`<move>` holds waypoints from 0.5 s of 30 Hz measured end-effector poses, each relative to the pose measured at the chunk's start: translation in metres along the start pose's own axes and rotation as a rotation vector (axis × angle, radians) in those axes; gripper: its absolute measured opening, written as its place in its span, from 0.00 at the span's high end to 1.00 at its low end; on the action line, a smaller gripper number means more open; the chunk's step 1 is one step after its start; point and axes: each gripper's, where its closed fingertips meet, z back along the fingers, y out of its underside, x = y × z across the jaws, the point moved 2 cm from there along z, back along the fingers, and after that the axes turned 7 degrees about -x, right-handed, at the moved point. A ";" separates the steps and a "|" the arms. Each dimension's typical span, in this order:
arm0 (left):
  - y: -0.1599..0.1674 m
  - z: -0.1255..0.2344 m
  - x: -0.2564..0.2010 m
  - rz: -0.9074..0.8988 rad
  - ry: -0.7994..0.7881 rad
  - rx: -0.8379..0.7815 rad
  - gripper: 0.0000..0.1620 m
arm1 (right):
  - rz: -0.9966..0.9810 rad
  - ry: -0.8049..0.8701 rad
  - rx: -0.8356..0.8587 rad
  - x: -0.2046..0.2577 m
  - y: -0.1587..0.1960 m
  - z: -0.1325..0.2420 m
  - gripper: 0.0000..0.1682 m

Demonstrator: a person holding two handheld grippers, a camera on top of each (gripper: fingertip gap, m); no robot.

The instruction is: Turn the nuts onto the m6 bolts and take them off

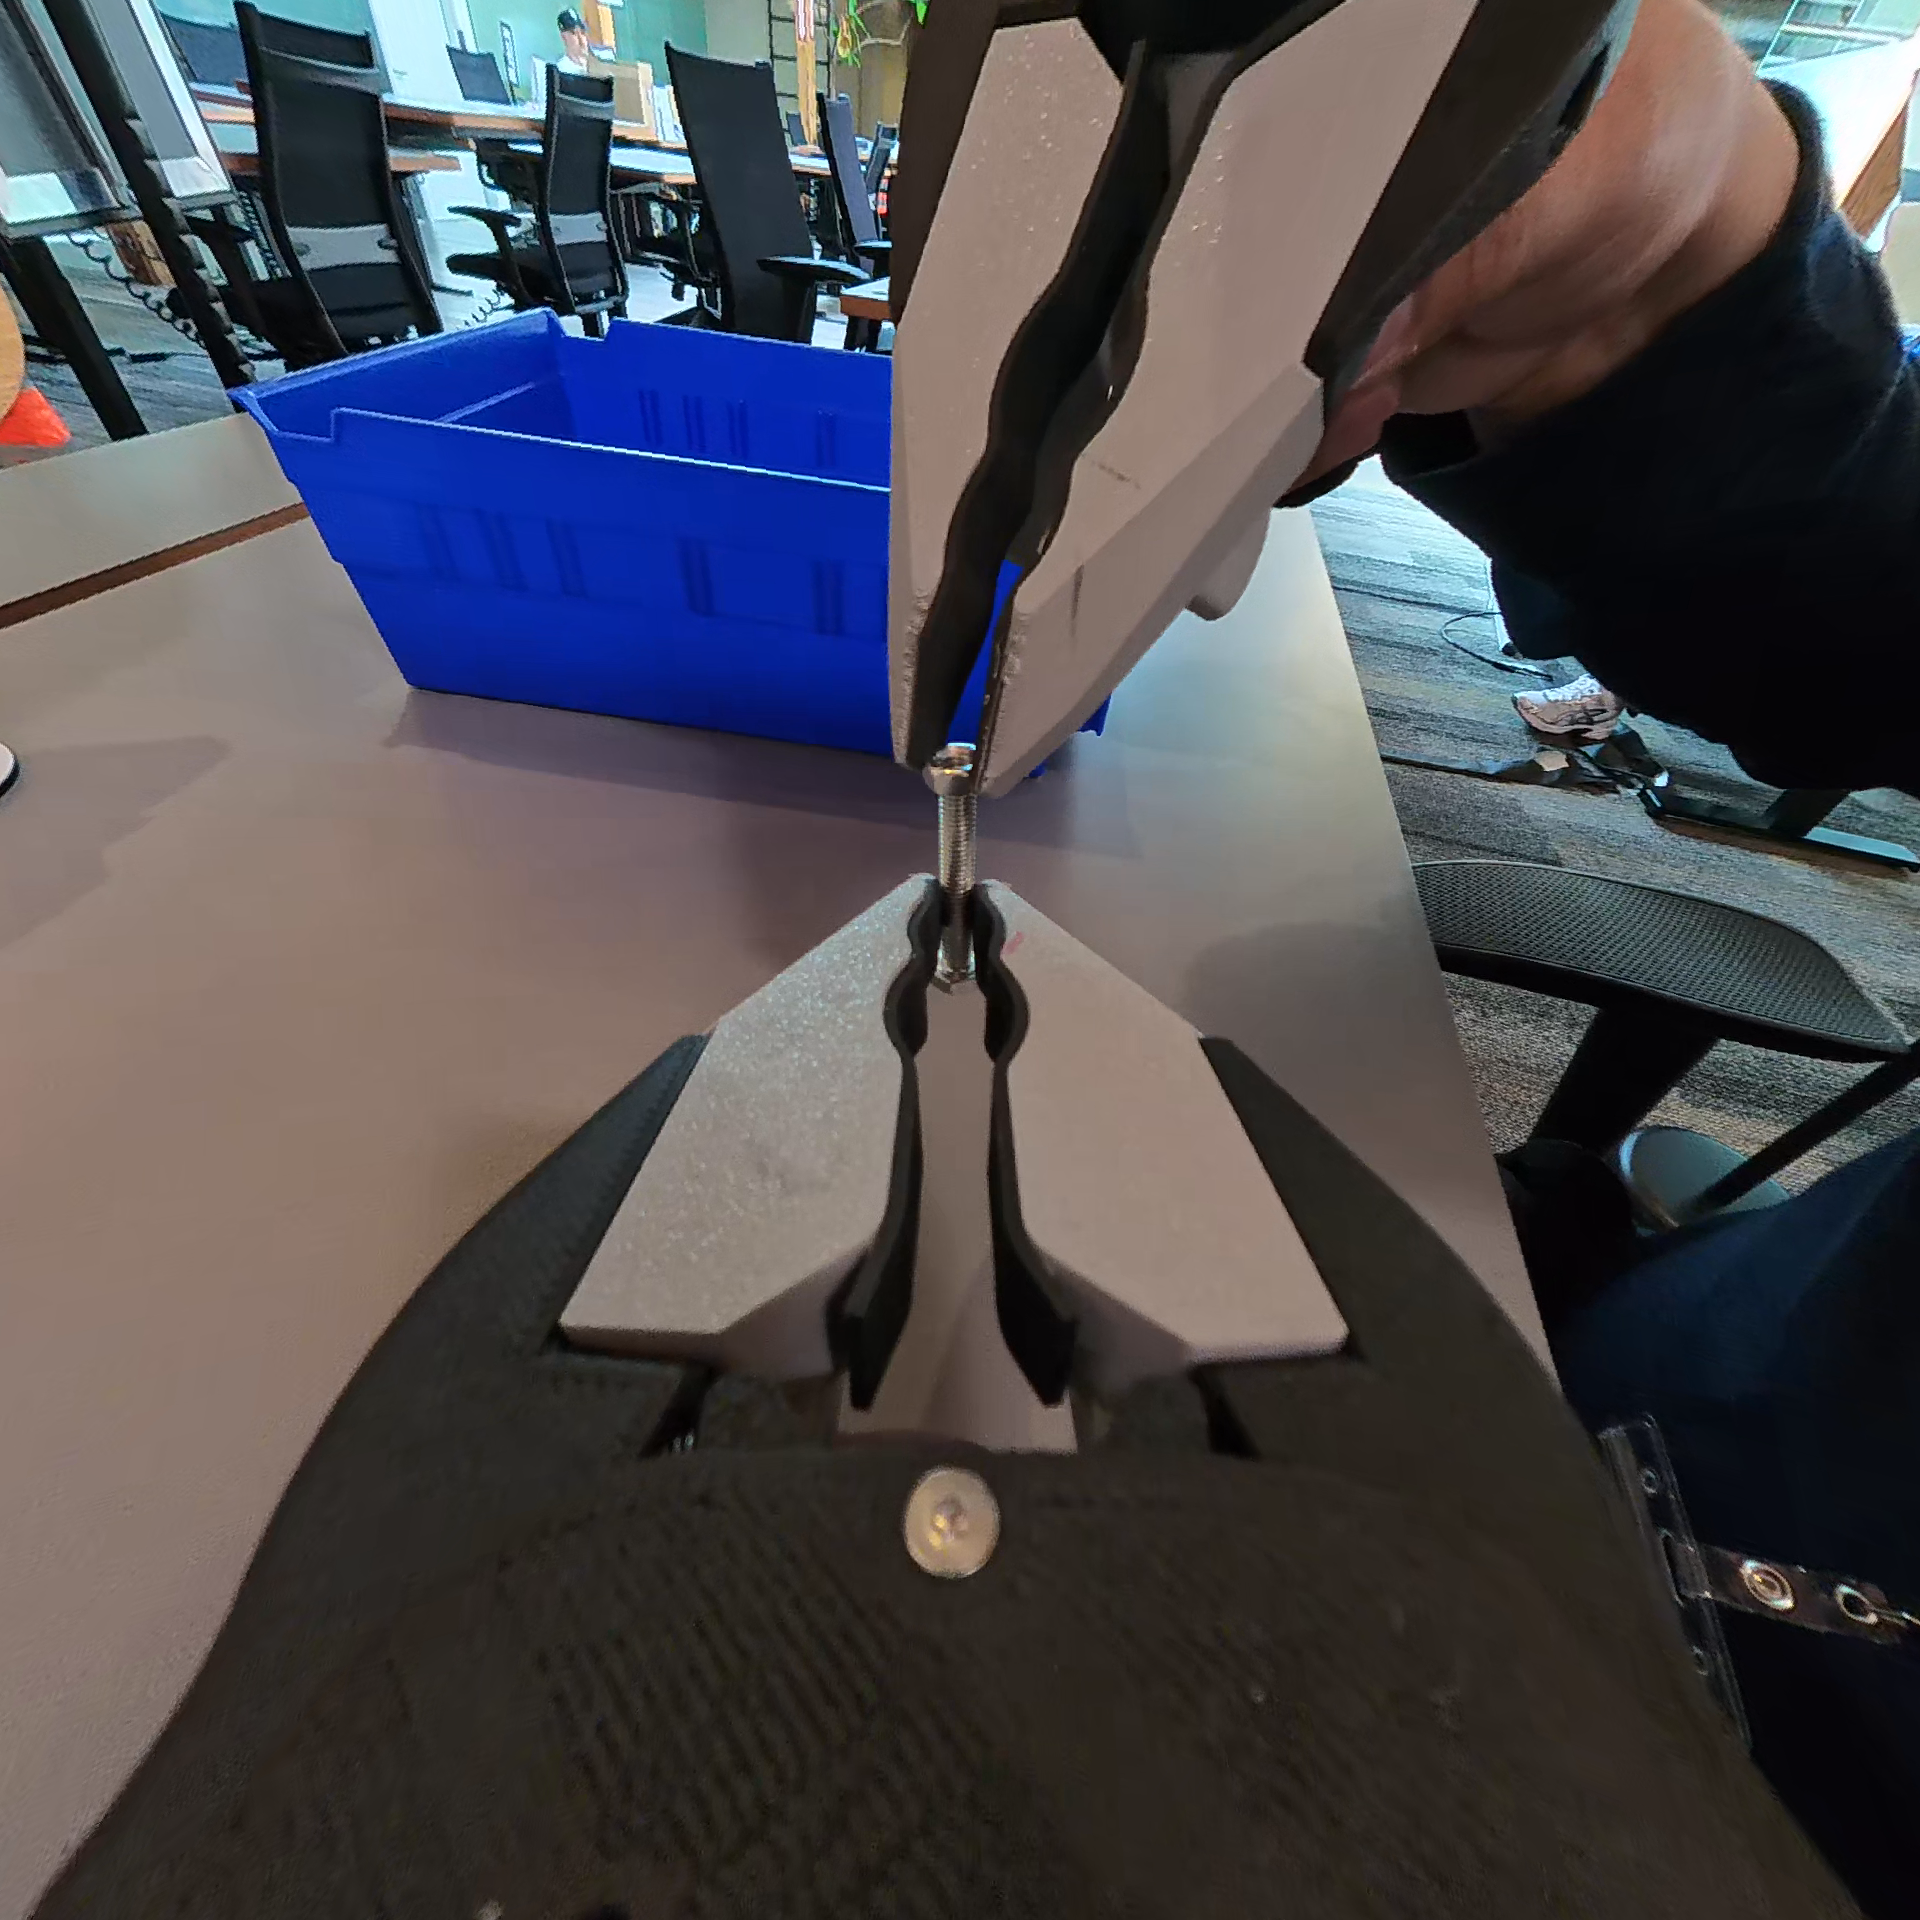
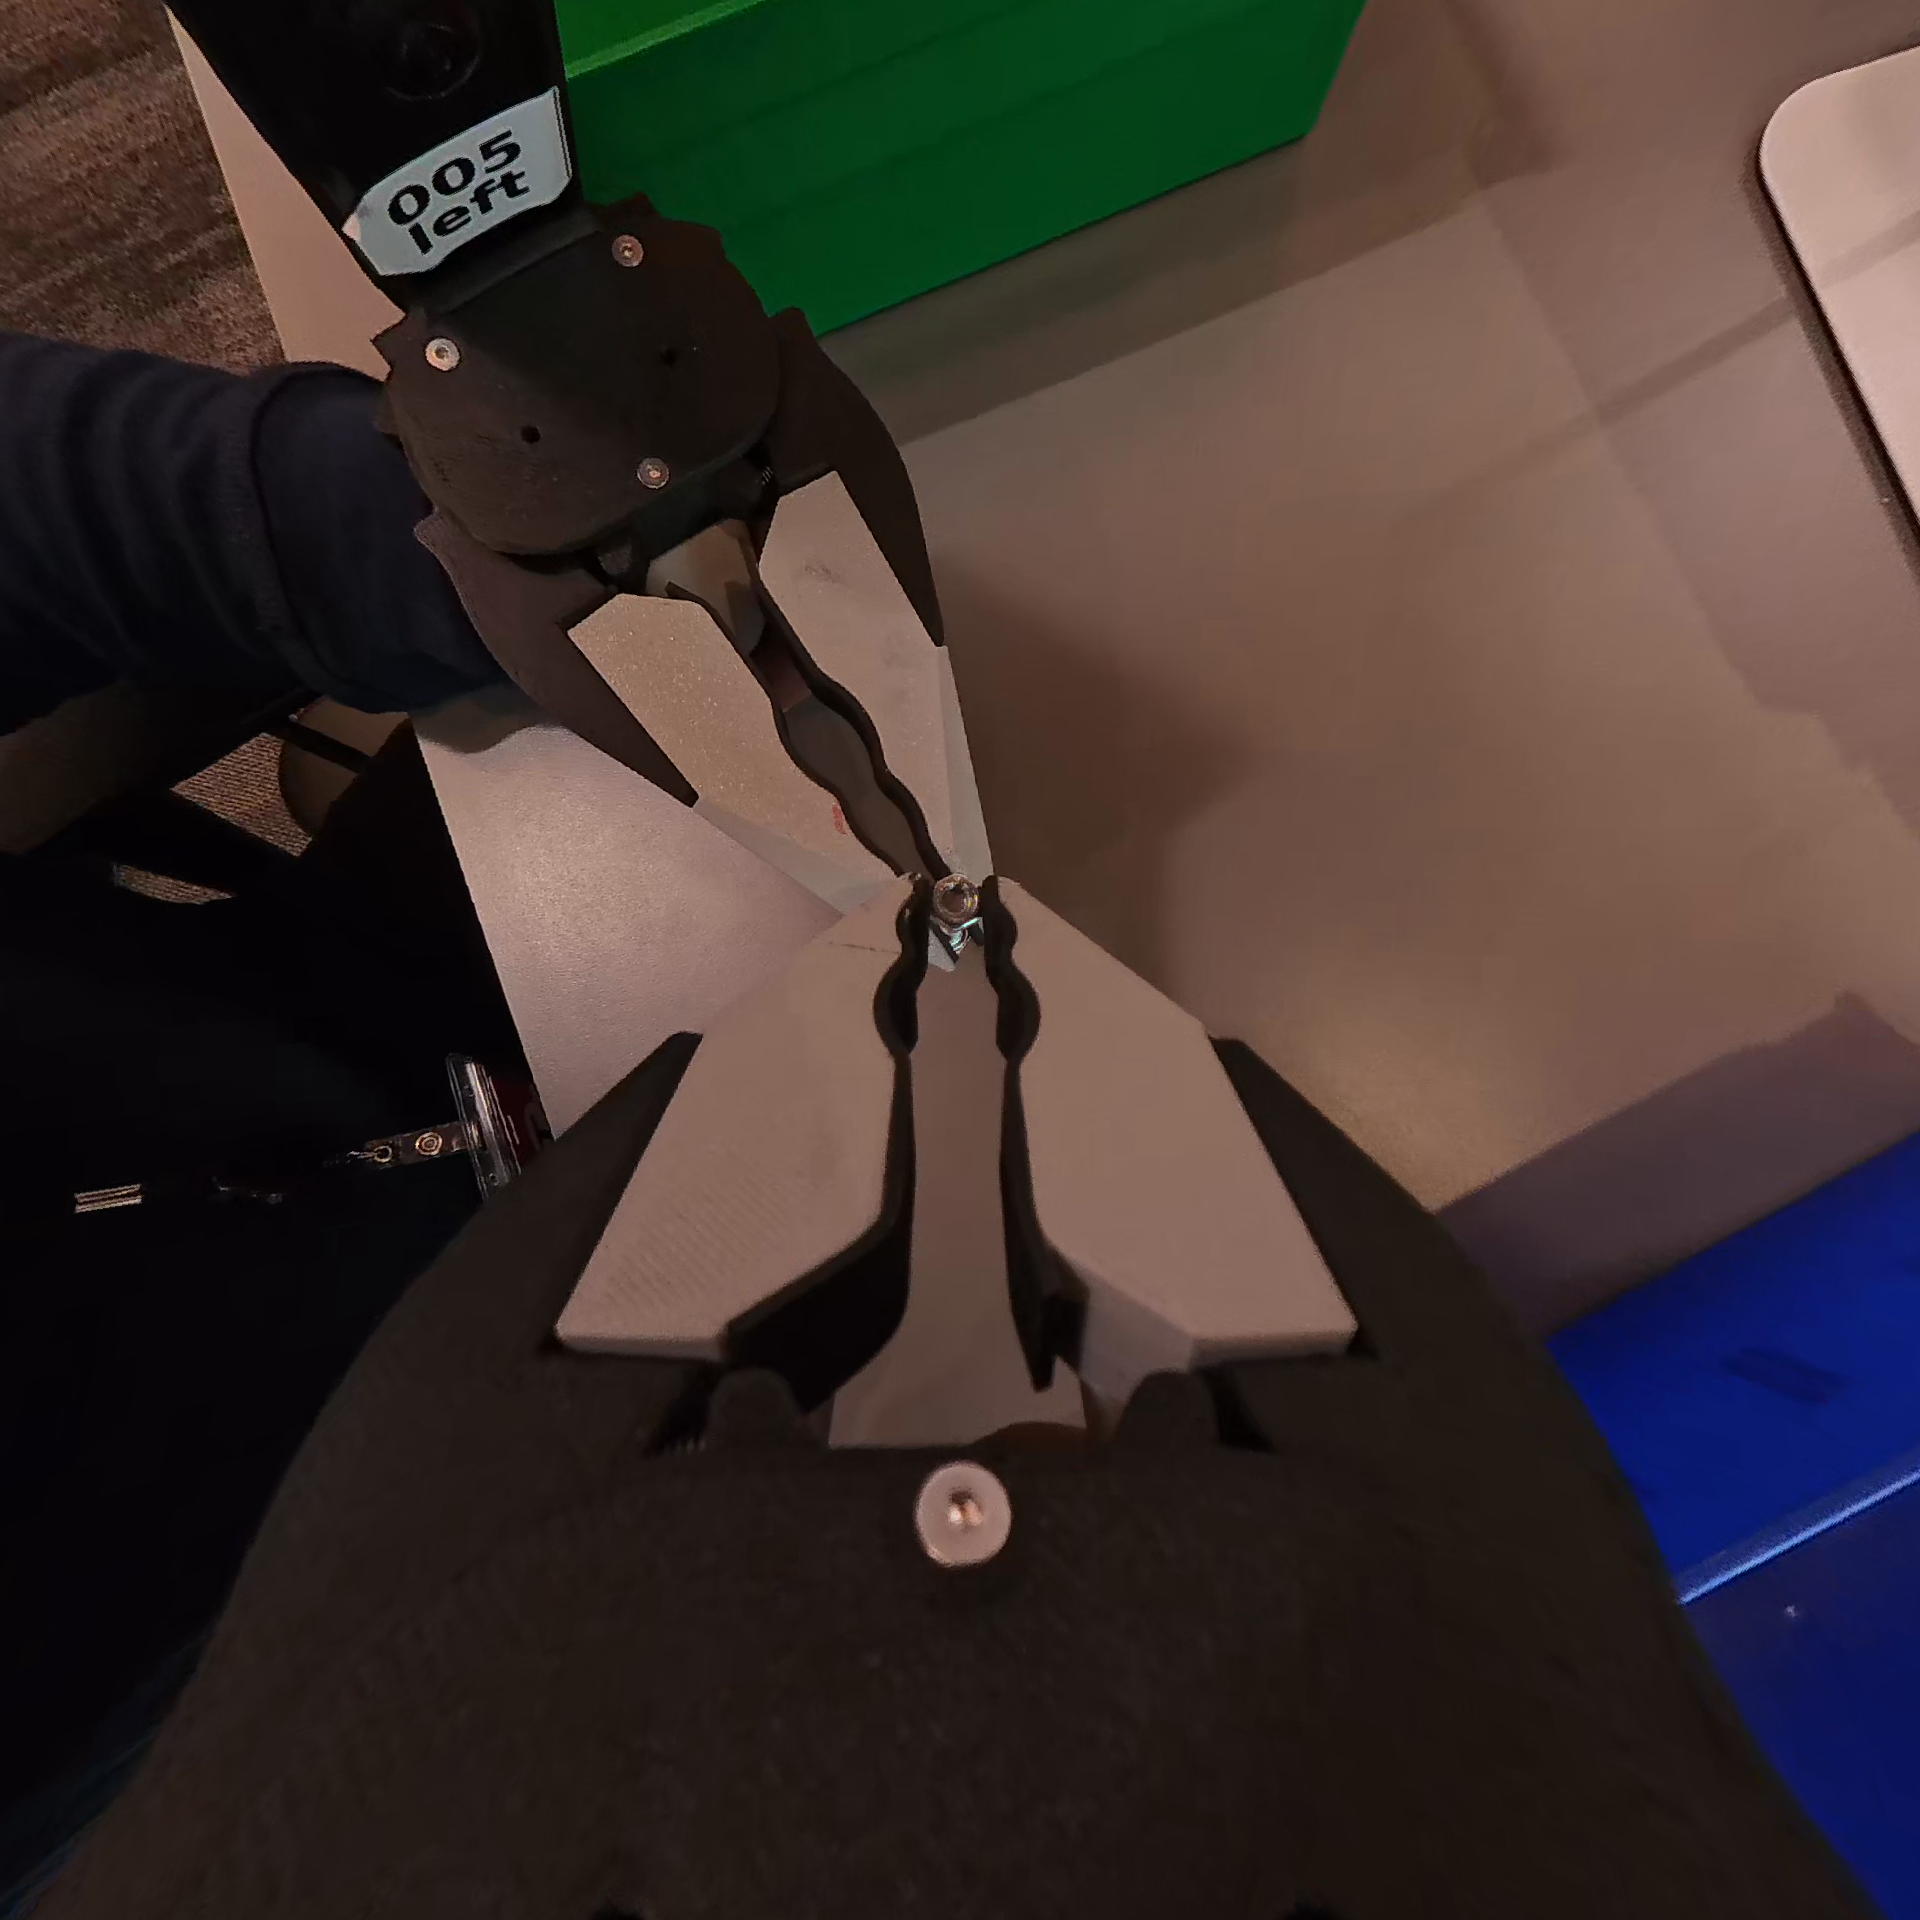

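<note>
above the grey bench [image 1: 416,935], the left hand-held gripper [image 1: 954,914] pinches the head end of a small, stiff, slippery steel bolt [image 1: 954,831] while the right hand-held gripper [image 1: 961,764] pinches the light nut [image 1: 951,767] by its flats at the far tip.

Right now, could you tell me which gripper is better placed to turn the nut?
Probably the right gripper: it pinches the nut atop the bolt, while the left gripper clamps the bolt's lower end.
</note>
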 end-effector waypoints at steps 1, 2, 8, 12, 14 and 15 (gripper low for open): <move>0.000 0.000 0.000 -0.001 -0.001 0.000 0.98 | 0.001 0.000 -0.001 0.000 0.000 0.000 0.96; 0.000 0.000 0.000 -0.003 -0.002 -0.002 0.98 | 0.000 0.000 -0.004 0.000 0.000 0.000 0.96; 0.000 0.000 0.000 -0.007 -0.003 -0.003 0.98 | -0.001 -0.002 -0.008 0.000 0.000 0.000 0.96; -0.001 0.000 0.000 -0.007 -0.003 -0.009 0.98 | -0.003 -0.005 -0.015 0.000 -0.001 0.001 0.96; -0.001 0.000 0.000 -0.008 -0.004 -0.008 0.98 | -0.005 -0.007 -0.019 0.000 -0.001 0.002 0.96; -0.001 0.000 0.000 -0.009 -0.004 -0.008 0.98 | -0.007 -0.007 -0.021 0.000 -0.001 0.002 0.95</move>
